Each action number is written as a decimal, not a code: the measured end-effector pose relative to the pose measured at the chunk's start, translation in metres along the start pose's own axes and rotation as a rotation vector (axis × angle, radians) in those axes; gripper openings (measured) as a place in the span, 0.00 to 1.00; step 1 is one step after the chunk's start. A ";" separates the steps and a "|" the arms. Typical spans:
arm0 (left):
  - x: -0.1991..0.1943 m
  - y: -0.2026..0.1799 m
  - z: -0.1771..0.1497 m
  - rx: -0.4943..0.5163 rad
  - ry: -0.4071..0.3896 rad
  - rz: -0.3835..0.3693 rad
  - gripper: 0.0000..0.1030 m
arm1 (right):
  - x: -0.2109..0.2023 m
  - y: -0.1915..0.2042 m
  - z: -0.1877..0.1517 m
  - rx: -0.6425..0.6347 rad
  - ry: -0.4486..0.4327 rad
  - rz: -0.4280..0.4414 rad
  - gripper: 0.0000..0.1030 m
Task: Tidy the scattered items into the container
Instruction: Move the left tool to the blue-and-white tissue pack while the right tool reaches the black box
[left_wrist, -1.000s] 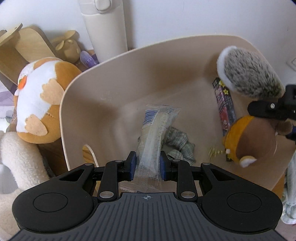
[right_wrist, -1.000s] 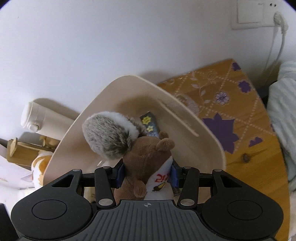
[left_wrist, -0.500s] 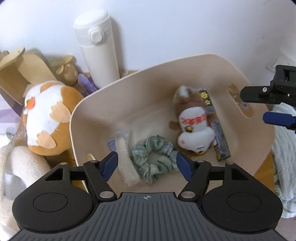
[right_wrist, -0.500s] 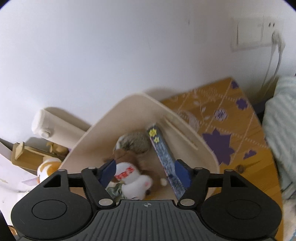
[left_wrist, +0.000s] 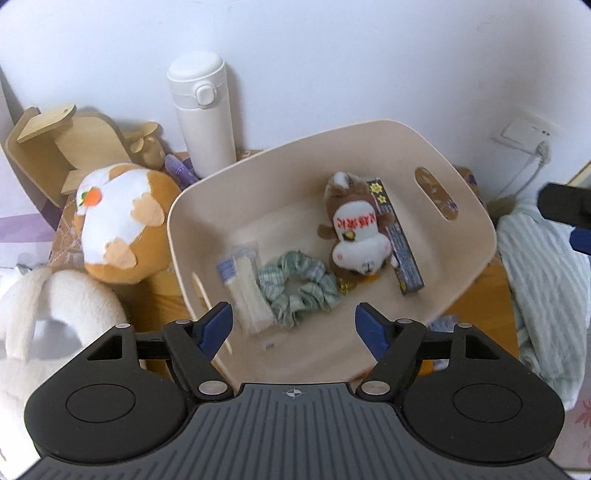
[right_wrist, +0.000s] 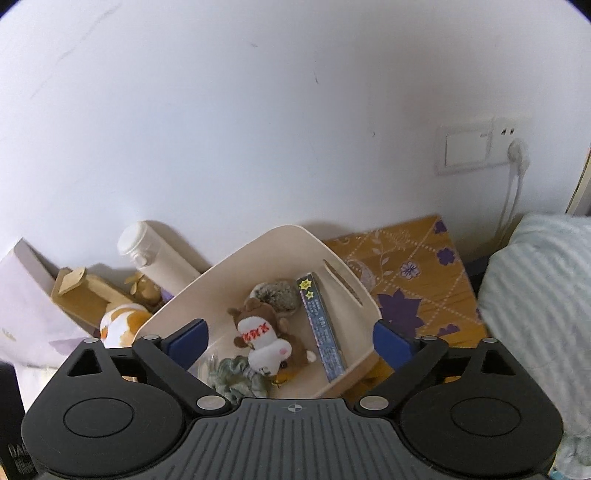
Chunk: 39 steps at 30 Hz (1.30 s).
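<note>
A beige tub (left_wrist: 476, 221) (right_wrist: 365, 306) holds a brown and white plush toy (left_wrist: 356, 232) (right_wrist: 264, 339), a green checked scrunchie (left_wrist: 299, 284) (right_wrist: 236, 376), a clear packet of white sticks (left_wrist: 245, 291) and a long dark box with yellow stars (left_wrist: 397, 240) (right_wrist: 321, 328). My left gripper (left_wrist: 293, 325) is open and empty above the tub's near rim. My right gripper (right_wrist: 288, 338) is open and empty, raised above the tub; part of it shows at the right edge of the left wrist view (left_wrist: 565, 214).
A white flask (left_wrist: 203, 110) (right_wrist: 159, 254) stands behind the tub by the wall. An orange and white plush (left_wrist: 118, 218), a cream plush (left_wrist: 55, 317) and a wooden stand (left_wrist: 62, 151) lie left. Striped bedding (left_wrist: 543, 288) (right_wrist: 535, 295) lies right. A patterned wooden tabletop (right_wrist: 417, 280) carries the tub.
Both grippers opened and let go of the packet and the plush toy, which now lie in the tub. Both grippers have pulled up and back from the tub.
</note>
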<state>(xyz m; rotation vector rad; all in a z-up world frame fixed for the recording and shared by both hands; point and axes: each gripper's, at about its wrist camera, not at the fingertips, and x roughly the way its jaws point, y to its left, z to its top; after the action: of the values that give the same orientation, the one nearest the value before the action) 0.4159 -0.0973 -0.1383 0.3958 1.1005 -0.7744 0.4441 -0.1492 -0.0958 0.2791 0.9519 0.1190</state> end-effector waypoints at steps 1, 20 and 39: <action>-0.003 0.001 -0.004 0.006 0.003 0.000 0.74 | -0.008 0.001 -0.005 -0.008 -0.008 -0.006 0.98; 0.000 0.025 -0.089 -0.044 0.155 -0.020 0.75 | -0.038 -0.020 -0.128 -0.049 0.130 -0.193 1.00; 0.057 0.020 -0.116 -0.110 0.249 -0.047 0.75 | 0.017 -0.037 -0.193 -0.005 0.240 -0.381 1.00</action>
<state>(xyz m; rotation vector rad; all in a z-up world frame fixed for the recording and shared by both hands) 0.3692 -0.0301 -0.2405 0.3814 1.3835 -0.7148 0.2955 -0.1458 -0.2254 0.0753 1.2268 -0.1988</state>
